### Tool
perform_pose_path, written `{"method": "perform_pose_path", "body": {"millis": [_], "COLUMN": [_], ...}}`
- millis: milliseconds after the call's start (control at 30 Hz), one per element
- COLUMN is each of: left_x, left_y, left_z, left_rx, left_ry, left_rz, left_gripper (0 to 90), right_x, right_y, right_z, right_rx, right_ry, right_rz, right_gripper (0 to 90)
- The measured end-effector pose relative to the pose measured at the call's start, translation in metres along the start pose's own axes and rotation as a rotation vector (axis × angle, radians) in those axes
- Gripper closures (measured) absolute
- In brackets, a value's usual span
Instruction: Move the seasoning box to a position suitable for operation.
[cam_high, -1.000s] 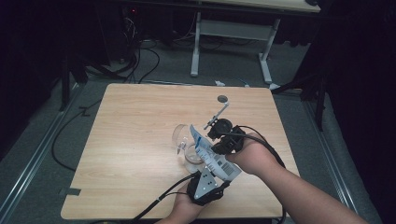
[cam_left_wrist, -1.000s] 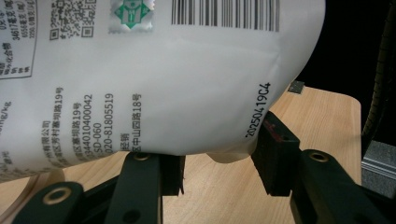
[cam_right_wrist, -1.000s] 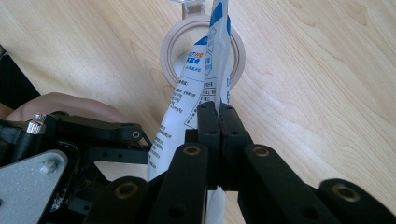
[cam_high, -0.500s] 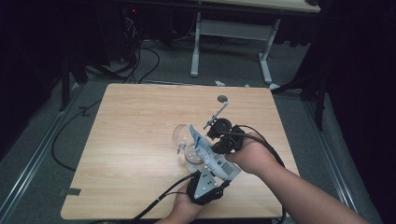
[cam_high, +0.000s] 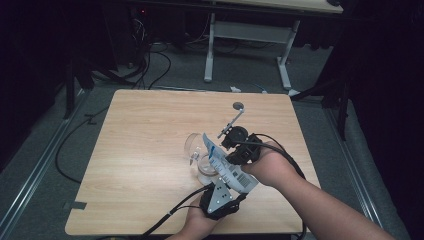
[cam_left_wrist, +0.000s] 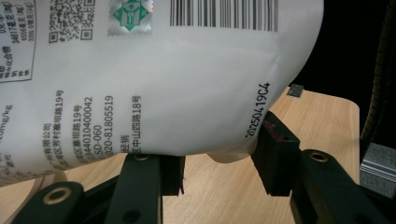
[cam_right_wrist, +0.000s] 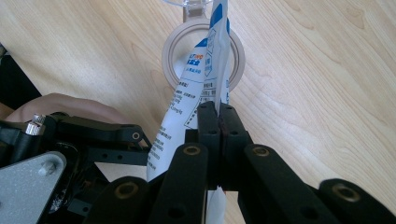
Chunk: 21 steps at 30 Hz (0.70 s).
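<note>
A white pouch with blue print and a barcode (cam_high: 227, 167) hangs tilted over an open round jar (cam_high: 201, 174) near the table's front. My right gripper (cam_high: 226, 154) is shut on the pouch's edge; in the right gripper view its jaws (cam_right_wrist: 218, 109) pinch the pouch (cam_right_wrist: 187, 102) above the jar's mouth (cam_right_wrist: 170, 49). My left gripper (cam_high: 226, 184) comes in from the front edge. In the left gripper view its jaws (cam_left_wrist: 217, 158) stand apart with the bulging lower end of the pouch (cam_left_wrist: 154, 93) fitting between their tips.
A long-handled metal spoon (cam_high: 235, 114) lies on the wooden table (cam_high: 140, 150) behind the hands. A clear lid (cam_high: 192, 144) sticks up beside the jar. Cables trail off the front edge and across the floor. A desk frame (cam_high: 245, 35) stands beyond the table.
</note>
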<state>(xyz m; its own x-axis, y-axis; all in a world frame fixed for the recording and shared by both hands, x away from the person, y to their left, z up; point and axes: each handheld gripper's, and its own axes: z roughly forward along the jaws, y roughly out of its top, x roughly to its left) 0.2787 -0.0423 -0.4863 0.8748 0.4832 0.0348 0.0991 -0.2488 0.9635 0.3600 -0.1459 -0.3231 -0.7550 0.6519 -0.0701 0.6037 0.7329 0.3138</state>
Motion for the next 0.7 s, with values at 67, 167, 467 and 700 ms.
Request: {"method": "perform_pose_path", "body": {"millis": [67, 167, 467, 700], "left_x": [0.0, -0.0001, 0.0001, 0.0004], "left_y": [0.0001, 0.0001, 0.0002, 0.0006], "left_z": [0.0001, 0.0003, 0.0001, -0.0003], "left_rx": [0.0, 0.001, 0.001, 0.0], "left_ry": [-0.002, -0.003, -0.003, -0.002], "left_rz": [-0.002, -0.005, -0.004, -0.003], "left_gripper": [58.5, 58.5, 58.4, 58.5], "right_x": [-0.0002, -0.0002, 0.0, 0.0008], "right_y": [0.0, 0.0001, 0.0007, 0.0019], "right_z": [0.0002, 0.0009, 0.0021, 0.0018], "right_rx": [0.001, 0.002, 0.0, 0.005], "right_ry": [0.0, -0.001, -0.001, 0.0], "right_rz": [0.0, 0.003, -0.008, -0.007], "right_gripper": [90.0, 90.0, 90.0, 90.0]}}
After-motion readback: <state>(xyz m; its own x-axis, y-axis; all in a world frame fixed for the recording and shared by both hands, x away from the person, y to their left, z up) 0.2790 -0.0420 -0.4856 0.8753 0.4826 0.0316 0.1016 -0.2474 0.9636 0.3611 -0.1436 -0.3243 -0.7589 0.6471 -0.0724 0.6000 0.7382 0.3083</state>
